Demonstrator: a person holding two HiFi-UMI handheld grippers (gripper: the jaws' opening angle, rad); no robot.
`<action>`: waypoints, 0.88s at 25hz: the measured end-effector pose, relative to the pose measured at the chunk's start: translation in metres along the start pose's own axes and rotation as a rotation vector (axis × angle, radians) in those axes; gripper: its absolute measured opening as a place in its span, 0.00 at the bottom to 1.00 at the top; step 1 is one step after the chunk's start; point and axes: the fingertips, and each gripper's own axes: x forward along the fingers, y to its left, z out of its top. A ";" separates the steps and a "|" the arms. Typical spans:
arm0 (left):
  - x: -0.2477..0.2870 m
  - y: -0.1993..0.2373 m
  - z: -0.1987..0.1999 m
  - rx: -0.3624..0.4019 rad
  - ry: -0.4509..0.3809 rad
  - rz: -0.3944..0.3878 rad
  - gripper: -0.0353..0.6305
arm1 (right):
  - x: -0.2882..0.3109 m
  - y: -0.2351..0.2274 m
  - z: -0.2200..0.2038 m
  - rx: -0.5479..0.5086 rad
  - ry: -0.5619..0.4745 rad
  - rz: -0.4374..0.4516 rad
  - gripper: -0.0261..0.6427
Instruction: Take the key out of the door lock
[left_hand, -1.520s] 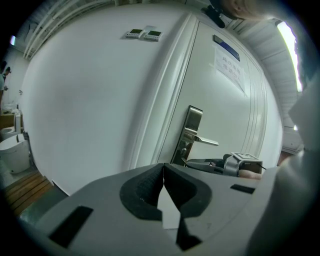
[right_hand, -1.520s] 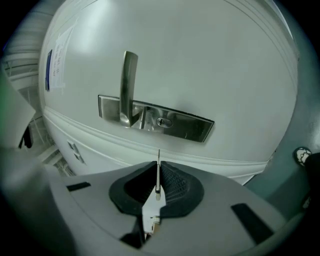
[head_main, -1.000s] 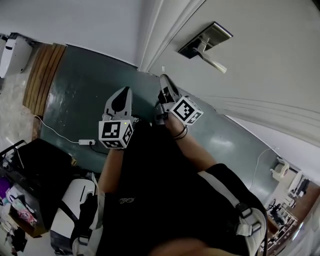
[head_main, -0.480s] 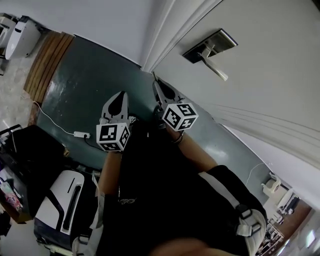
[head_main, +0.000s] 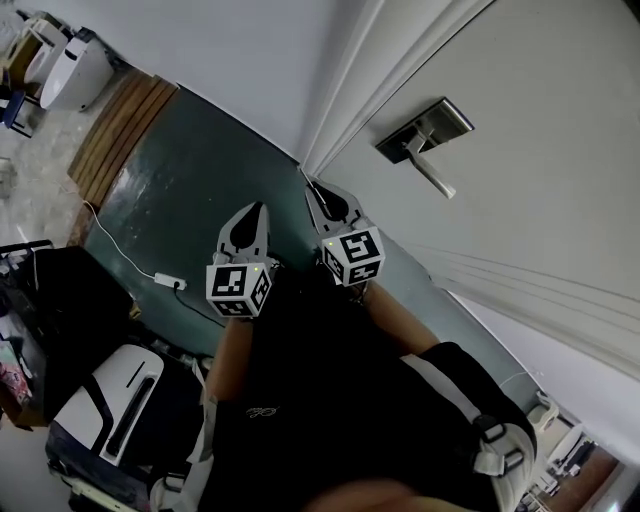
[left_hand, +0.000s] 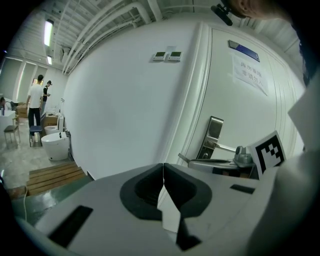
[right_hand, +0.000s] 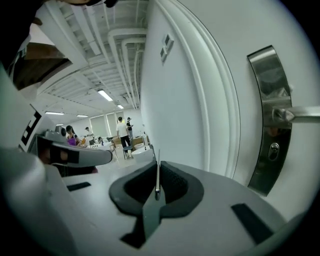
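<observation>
A thin metal key (right_hand: 158, 172) stands on edge between the pads of my right gripper (right_hand: 158, 186), which is shut on it. The key's blade sticks out past the fingertips, away from the door. The steel lock plate (right_hand: 270, 120) with its keyhole (right_hand: 273, 150) and lever handle (right_hand: 300, 114) is off to the right. In the head view my right gripper (head_main: 313, 192) hovers below and left of the lock plate (head_main: 425, 130). My left gripper (head_main: 254, 210) is beside it, shut with nothing between its pads (left_hand: 163, 182).
The white door (head_main: 540, 200) and its frame (head_main: 345, 110) fill the right. A wooden platform (head_main: 125, 130), a white toilet (head_main: 75, 70), a floor cable with a power strip (head_main: 170, 283) and a white device (head_main: 110, 420) lie left. People (left_hand: 36, 102) stand far off.
My right gripper has rolled about its own axis with the key in it, and its marker cube shows another face. The left gripper has hardly moved.
</observation>
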 end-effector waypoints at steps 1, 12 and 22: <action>-0.001 0.000 0.002 0.000 -0.005 0.006 0.09 | 0.001 0.003 0.002 -0.021 0.003 0.011 0.08; -0.024 0.005 0.048 0.012 -0.120 0.074 0.09 | 0.001 0.040 0.064 -0.235 -0.087 0.108 0.08; -0.040 0.000 0.103 0.059 -0.244 0.088 0.09 | -0.011 0.053 0.123 -0.264 -0.212 0.137 0.08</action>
